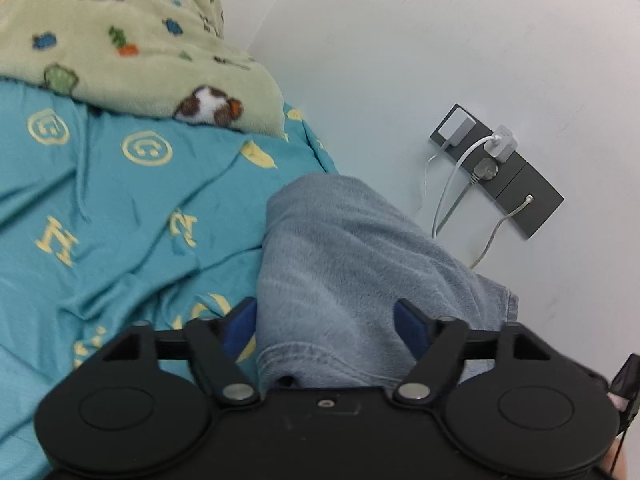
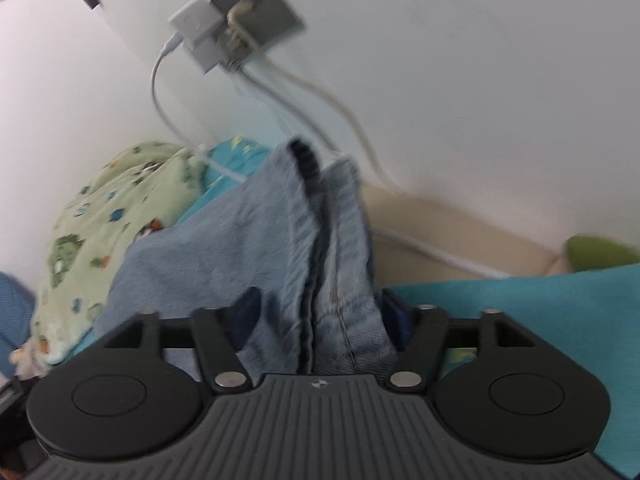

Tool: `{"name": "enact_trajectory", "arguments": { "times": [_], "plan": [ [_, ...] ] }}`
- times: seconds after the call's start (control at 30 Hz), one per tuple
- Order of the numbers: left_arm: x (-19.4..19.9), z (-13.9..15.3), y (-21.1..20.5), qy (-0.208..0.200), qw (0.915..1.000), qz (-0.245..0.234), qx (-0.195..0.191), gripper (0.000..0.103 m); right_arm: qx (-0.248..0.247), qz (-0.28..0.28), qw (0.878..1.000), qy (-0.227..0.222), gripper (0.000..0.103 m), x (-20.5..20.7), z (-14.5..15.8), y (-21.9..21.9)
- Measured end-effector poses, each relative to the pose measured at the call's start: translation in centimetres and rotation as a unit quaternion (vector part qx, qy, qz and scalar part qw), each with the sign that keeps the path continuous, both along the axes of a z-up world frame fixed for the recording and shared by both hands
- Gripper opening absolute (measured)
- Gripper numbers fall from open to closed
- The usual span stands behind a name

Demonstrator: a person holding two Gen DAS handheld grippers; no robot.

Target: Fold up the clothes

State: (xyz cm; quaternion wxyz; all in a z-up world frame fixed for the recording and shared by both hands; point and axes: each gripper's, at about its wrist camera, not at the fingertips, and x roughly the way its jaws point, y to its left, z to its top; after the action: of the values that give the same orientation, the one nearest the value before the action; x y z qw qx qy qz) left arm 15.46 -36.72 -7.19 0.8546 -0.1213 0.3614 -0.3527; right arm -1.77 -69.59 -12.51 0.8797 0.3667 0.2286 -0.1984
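A pair of light blue denim jeans (image 1: 344, 264) hangs lifted above a teal bed sheet (image 1: 104, 208). My left gripper (image 1: 326, 320) is shut on a thick fold of the denim; its blue pads (image 1: 412, 328) press the cloth from both sides. In the right wrist view the jeans (image 2: 256, 248) bunch upward with a dark seam down the middle. My right gripper (image 2: 320, 312) is shut on that bunched part near the seam, its fingers (image 2: 246, 312) partly hidden by cloth.
A green fleece blanket (image 1: 120, 40) with cartoon prints lies at the head of the bed and shows in the right wrist view (image 2: 112, 216). A white wall with a dark socket panel (image 1: 496, 168), chargers and hanging cables (image 2: 312, 92) is close behind the jeans.
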Motion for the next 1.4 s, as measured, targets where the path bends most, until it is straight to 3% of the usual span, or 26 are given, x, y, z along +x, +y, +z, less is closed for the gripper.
{"name": "enact_trajectory", "arguments": {
  "times": [0.2, 0.5, 0.87, 1.17, 1.4],
  "plan": [
    [-1.5, 4.2, 2.2, -0.045, 0.9986, 0.019, 0.02, 0.099, -0.073, 0.01, 0.997, 0.012, 0.07, -1.6, 4.3, 1.8],
    [-5.2, 10.2, 8.7, -0.111, 0.9907, 0.056, 0.056, 0.102, -0.123, 0.069, 0.99, -0.008, 0.07, -0.8, 11.0, 7.3],
    [-8.0, 16.9, 20.6, -0.181, 0.9697, 0.133, 0.097, 0.103, -0.146, 0.173, 0.972, -0.058, 0.07, 2.9, 16.4, 19.4],
    [-9.4, 18.8, 29.2, -0.198, 0.9489, 0.209, 0.128, 0.103, -0.163, 0.256, 0.947, -0.102, 0.072, 6.5, 19.4, 30.5],
    [-9.3, 17.0, 33.4, -0.202, 0.9286, 0.266, 0.163, 0.103, -0.18, 0.301, 0.929, -0.116, 0.072, 8.7, 19.2, 37.1]
  ]
}}
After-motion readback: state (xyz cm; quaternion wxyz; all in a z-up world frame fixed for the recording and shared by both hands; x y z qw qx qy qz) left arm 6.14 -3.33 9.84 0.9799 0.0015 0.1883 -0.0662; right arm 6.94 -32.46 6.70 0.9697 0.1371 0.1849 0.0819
